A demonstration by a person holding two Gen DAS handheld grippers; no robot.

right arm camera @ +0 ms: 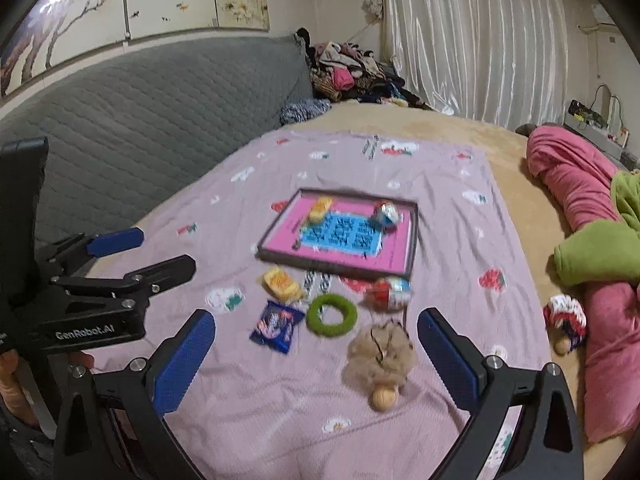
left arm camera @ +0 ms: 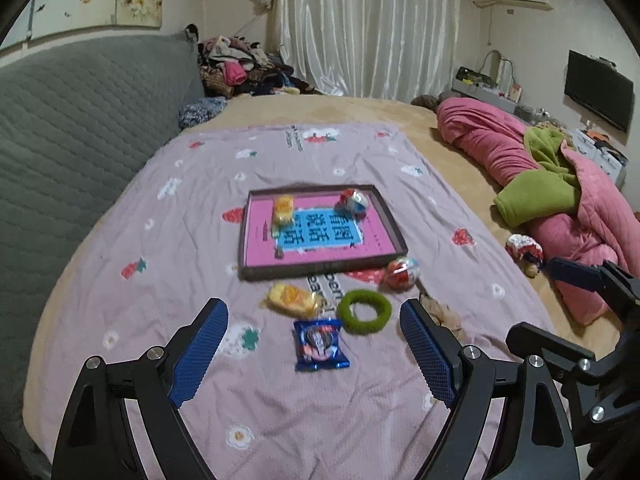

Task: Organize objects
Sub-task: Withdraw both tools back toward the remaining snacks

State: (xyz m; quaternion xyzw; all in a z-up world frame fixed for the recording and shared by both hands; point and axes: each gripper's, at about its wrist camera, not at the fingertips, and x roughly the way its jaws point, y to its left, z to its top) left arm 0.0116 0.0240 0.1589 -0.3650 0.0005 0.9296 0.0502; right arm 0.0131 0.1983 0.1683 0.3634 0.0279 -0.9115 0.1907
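Blue-wrapped snack packet (left arm camera: pixel 321 344) lies straight ahead of our released left tool (left arm camera: pixel 314 354), nearer than our released right tool (right arm camera: pixel 316 360).

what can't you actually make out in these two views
- Print on the blue foil snack packet: motion-blurred in both views.
- Blue label text in the pink-lined shallow tray: smeared in the right wrist view.
- Beige fluffy toy with wooden ball: mostly hidden behind the left hand-held gripper finger in the left wrist view.
- Right hand-held gripper: its base is cut off by the bottom edge.
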